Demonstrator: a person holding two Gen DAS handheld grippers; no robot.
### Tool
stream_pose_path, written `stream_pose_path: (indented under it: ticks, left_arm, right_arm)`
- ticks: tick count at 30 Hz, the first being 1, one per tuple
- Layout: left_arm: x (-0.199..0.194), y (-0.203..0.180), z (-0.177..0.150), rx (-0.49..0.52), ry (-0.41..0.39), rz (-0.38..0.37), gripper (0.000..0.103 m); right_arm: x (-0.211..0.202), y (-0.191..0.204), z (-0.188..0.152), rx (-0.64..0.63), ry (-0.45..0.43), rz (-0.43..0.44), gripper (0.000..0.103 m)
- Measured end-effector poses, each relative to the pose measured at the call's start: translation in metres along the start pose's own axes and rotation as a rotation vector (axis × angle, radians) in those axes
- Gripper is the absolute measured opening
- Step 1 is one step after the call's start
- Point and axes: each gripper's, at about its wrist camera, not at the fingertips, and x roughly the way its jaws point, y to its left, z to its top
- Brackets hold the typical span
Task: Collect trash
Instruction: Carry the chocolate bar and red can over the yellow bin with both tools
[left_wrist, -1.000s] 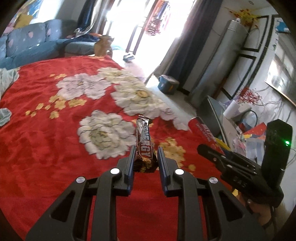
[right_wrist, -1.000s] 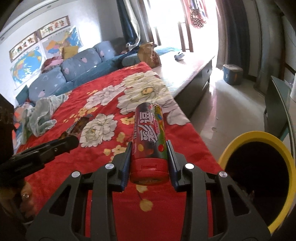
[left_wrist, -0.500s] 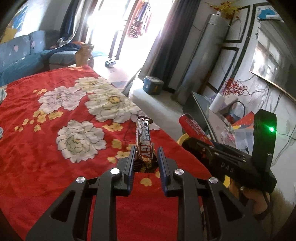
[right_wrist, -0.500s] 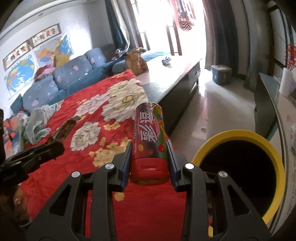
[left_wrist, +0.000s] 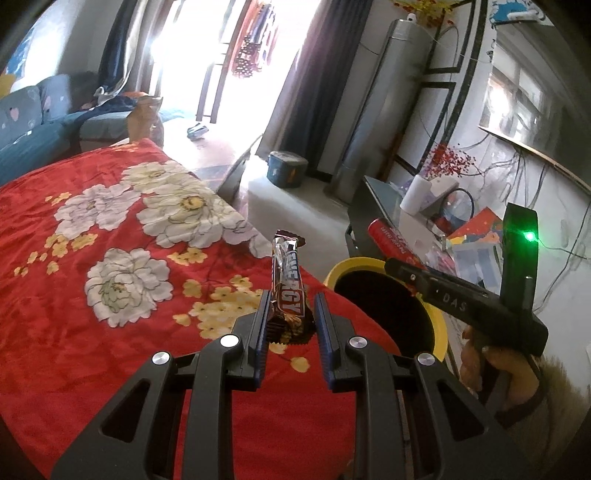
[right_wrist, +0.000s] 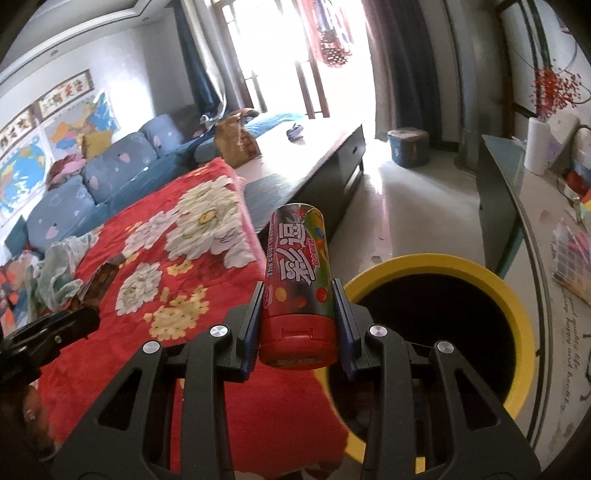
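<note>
The left gripper (left_wrist: 290, 317) has its jaws narrow, clamped on the lower end of a chocolate bar wrapper (left_wrist: 288, 284) that stands up between the fingers, above the near right edge of the red floral blanket (left_wrist: 92, 332). The right gripper (right_wrist: 299, 314) has its jaws pressed against both sides of a red-capped candy tube (right_wrist: 297, 291), cap end toward the camera, the tube slanting upward and away. It hangs at the blanket's right edge, just beside the rim of a yellow-rimmed trash bin (right_wrist: 517, 295) whose black opening lies to the right of the tube. In the left wrist view the right gripper and the hand (left_wrist: 491, 362) holding it reach over that bin (left_wrist: 439, 325) from the right. Farther off, a crumpled pale cloth (right_wrist: 61, 269) lies near the blanket's left edge. Beyond the blanket's far edge stand a blue sofa (right_wrist: 110, 166) and a brown paper bag (right_wrist: 236, 138).
</note>
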Motion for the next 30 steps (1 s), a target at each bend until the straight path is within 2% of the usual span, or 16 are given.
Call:
stream_pose_path:
  ticks: [18, 30]
  left_arm:
    - [0.017, -0.046, -0.003, 0.104, 0.038, -0.048, 0.022]
    - [0.044, -0.082, -0.004, 0.204, 0.076, -0.071, 0.022]
  right_arm:
    - [-0.017, -0.063, -0.007, 0.120, -0.015, -0.086, 0.028]
    - [-0.020, -0.098, -0.019, 0.189, 0.016, -0.124, 0.028]
